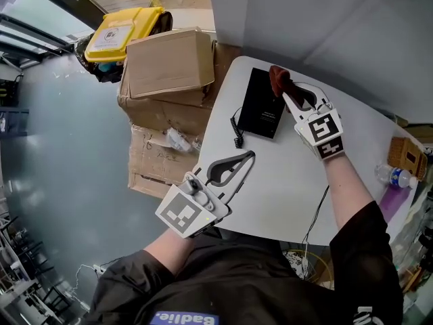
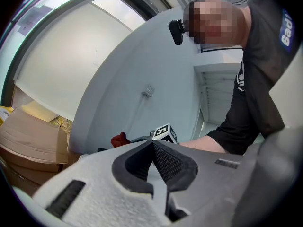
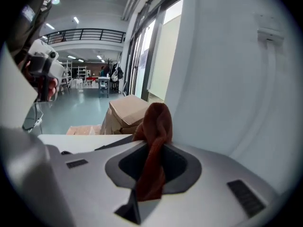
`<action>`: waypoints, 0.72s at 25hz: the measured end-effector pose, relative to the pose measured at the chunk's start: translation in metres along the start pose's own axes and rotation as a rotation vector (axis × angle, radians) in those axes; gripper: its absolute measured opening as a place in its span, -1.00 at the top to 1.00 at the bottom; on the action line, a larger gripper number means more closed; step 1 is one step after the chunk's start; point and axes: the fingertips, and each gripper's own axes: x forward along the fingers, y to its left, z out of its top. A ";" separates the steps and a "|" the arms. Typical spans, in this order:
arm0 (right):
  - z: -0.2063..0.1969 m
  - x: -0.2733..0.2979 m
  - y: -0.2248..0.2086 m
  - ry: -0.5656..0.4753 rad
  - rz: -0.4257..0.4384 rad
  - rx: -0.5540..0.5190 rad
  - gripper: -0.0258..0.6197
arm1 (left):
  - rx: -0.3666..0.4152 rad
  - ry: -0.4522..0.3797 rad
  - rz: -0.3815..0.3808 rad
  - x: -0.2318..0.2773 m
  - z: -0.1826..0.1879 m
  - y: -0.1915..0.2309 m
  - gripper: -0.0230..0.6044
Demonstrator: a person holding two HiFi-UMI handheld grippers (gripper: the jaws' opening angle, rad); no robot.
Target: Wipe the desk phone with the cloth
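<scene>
- Head view: a black desk phone [image 1: 262,103] is seen lying flat near the far-left corner of the white table [image 1: 284,181], with its coiled cord [image 1: 237,124] trailing off its left side towards the left edge.
- The right gripper [image 1: 286,95] is held at the phone's far right corner, and a rust-red cloth [image 1: 278,78] is bunched at its tips. Whether the cloth touches the phone cannot be judged from here.
- The left gripper [image 1: 251,156] is held over the near-left part of the table, well apart from the phone. Its jaws are pressed together with nothing between them.
- Cardboard boxes [image 1: 169,63] are stacked just past the left edge, with a yellow bin [image 1: 127,29] behind them. A water bottle [image 1: 395,176] is seen beyond the right edge.
- Left gripper view: the left gripper [image 2: 152,144] is shown with its tips met and nothing pinched (only the dark pads face each other). Beyond the tips, the cloth [image 2: 119,139] and a marker cube are made out, and the boxes [image 2: 28,141] sit at the left.
- Right gripper view: the right gripper [image 3: 148,143] is shown pinching the cloth [image 3: 156,119], which is clamped as a twisted fold between the jaws and stands up above them. A strip of the table [image 3: 75,143] and a cardboard box [image 3: 130,110] are seen beyond.
</scene>
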 end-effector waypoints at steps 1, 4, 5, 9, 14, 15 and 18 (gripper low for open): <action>-0.002 0.007 -0.004 0.020 -0.005 -0.029 0.67 | -0.003 0.004 0.002 0.000 -0.002 0.001 0.92; -0.007 0.022 -0.010 0.058 -0.009 -0.116 0.67 | -0.013 0.002 0.013 -0.002 -0.007 0.005 0.92; -0.008 0.025 -0.008 0.061 -0.007 -0.141 0.67 | -0.017 0.002 0.018 -0.003 -0.009 0.006 0.92; -0.008 0.029 0.003 0.063 -0.007 -0.206 0.67 | -0.029 0.013 0.034 -0.011 -0.018 0.013 0.92; -0.016 0.027 0.030 0.070 0.012 -0.219 0.67 | -0.035 0.025 0.036 -0.019 -0.024 0.015 0.92; -0.018 0.026 0.036 0.072 0.018 -0.218 0.67 | -0.035 0.023 0.034 -0.019 -0.025 0.015 0.92; -0.027 0.022 0.051 0.075 0.026 -0.195 0.67 | -0.038 0.015 0.027 -0.022 -0.024 0.012 0.92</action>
